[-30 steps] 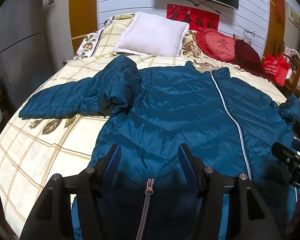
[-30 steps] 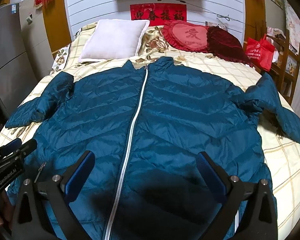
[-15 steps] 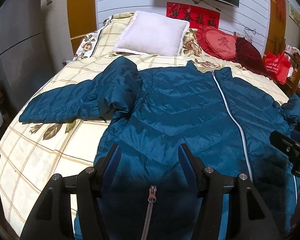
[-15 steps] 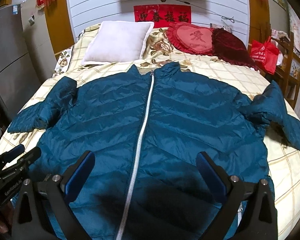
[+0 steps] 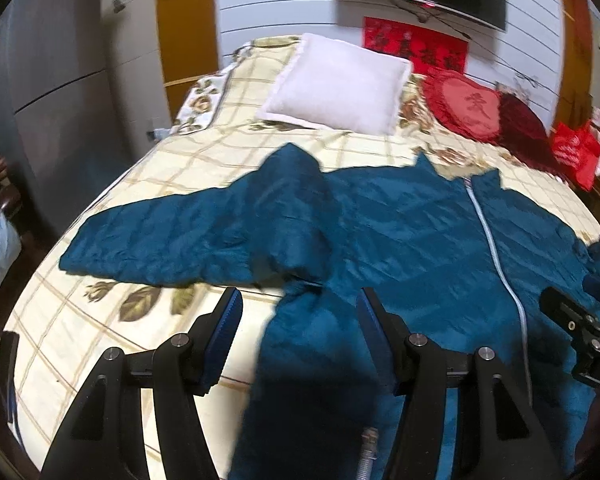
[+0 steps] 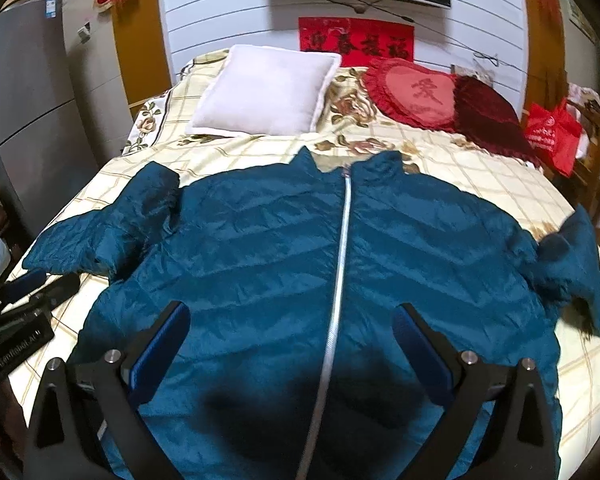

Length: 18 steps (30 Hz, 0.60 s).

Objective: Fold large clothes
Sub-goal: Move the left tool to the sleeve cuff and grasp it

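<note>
Currently lying zipped and face up on the bed (image 6: 480, 184) — teal puffer jacket (image 6: 284, 248), collar toward the white pillow (image 6: 260, 88), hem toward the camera, nothing folded yet. Left sleeve (image 5: 172, 240) stretching out flat across the checked cover, bunched and doubled at the shoulder; right sleeve (image 6: 580, 264) crumpled near the bed's right edge.

Left gripper (image 5: 298, 326) hovering released, jaws apart, grasping nothing, sitting over the jacket's left side seam just below the armpit. Right gripper (image 6: 290, 346) also released, jaws wide, empty, straddling the white zipper (image 6: 340, 264) above the lower front panel.

Judging the step as the first fold — bringing the left sleeve in over the body:
- Aiming the left gripper at the sleeve near the cuff end, not at the bunched shoulder — pinching the bunch likely dragging the whole jacket.
- Pinching both fabric layers; slippery quilted shell likely sliding out of a shallow bite.
- Pressing the right gripper on the front panel beside the zipper, anchoring the body while the sleeve is swinging over.
- Lifting just off the cover, laying the sleeve flat across the chest, smoothing trapped air.
- Watching the right sleeve near the edge; risking a slide off if the body is shifting.
</note>
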Each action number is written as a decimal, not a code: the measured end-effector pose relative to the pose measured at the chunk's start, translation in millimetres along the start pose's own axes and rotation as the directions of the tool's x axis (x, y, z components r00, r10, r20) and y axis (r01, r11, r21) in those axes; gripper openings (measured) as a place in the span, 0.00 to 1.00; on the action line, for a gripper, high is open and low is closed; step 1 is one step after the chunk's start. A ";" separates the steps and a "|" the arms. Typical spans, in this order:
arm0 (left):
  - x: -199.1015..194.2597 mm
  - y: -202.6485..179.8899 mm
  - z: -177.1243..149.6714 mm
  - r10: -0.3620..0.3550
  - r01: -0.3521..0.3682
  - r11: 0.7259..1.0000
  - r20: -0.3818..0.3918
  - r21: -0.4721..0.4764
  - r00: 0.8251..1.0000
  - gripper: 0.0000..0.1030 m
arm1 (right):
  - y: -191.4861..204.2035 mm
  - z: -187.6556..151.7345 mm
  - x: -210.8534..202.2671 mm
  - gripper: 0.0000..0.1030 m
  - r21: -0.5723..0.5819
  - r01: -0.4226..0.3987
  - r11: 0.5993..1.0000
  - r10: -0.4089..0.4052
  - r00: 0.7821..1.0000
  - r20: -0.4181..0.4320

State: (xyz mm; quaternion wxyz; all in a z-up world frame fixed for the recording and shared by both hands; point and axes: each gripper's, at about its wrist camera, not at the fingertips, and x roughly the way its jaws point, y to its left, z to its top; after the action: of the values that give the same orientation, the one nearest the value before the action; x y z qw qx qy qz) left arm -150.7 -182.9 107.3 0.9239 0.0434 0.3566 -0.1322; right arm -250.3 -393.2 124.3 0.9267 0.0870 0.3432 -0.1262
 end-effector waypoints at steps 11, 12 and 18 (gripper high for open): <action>38.2 127.3 -0.8 0.092 -0.106 0.955 -0.065 -0.277 0.994 0.46 | 32.5 5.5 38.2 1.00 -0.042 -0.054 0.998 0.052 0.997 -0.055; 41.8 137.5 -1.0 0.103 -0.119 0.949 -0.071 -0.291 0.992 0.46 | 35.0 4.5 41.3 1.00 -0.046 -0.059 0.997 0.056 0.996 -0.063; 61.7 189.9 -4.5 0.167 -0.200 0.905 -0.120 -0.375 0.979 0.46 | 45.8 1.6 51.1 1.00 -0.067 -0.065 0.996 0.059 0.995 -0.085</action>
State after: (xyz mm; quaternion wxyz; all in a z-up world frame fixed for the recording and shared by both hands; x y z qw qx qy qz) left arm -57.5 -12.7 59.9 0.9067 -0.0997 0.4087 0.0298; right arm -198.4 -358.8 95.3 0.9176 0.0704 0.3826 -0.0814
